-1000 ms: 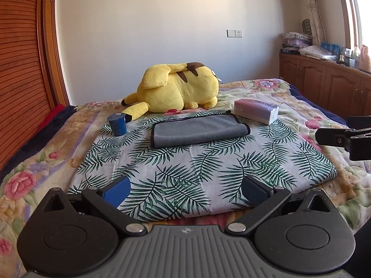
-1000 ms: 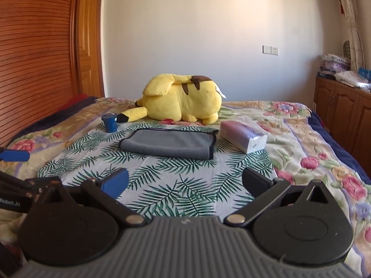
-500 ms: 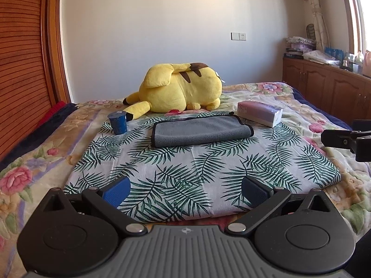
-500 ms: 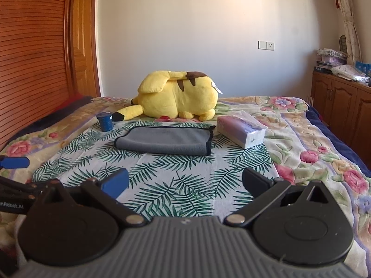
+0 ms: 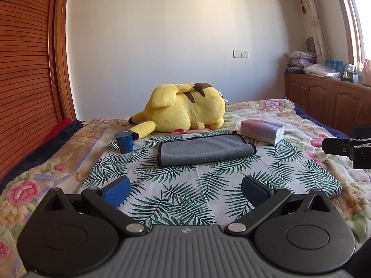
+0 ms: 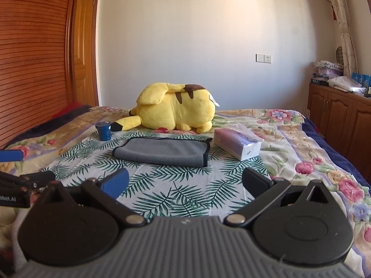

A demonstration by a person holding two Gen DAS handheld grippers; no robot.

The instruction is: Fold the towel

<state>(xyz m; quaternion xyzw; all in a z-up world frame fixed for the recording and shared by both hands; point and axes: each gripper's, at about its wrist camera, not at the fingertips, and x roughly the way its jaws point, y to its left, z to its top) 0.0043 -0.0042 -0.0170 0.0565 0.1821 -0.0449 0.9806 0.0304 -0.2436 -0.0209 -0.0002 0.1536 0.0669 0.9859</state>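
A grey towel (image 5: pixel 204 149) with a dark edge lies folded flat on a palm-leaf cloth (image 5: pixel 185 192) on the bed; it also shows in the right wrist view (image 6: pixel 162 150). My left gripper (image 5: pixel 185 191) is open and empty, held near the cloth's front edge, well short of the towel. My right gripper (image 6: pixel 185 181) is open and empty, also back from the towel. Each gripper shows at the side of the other's view.
A yellow plush toy (image 5: pixel 185 111) lies behind the towel. A blue cup (image 5: pixel 124 141) stands to its left, a tissue pack (image 5: pixel 262 131) to its right. Wooden cabinets (image 5: pixel 329 102) line the right wall, a slatted wooden panel (image 5: pixel 23 81) the left.
Both grippers have drawn back and tilted up a little, so the towel sits lower and farther in both views. Jaws stay open. The towel has not moved.
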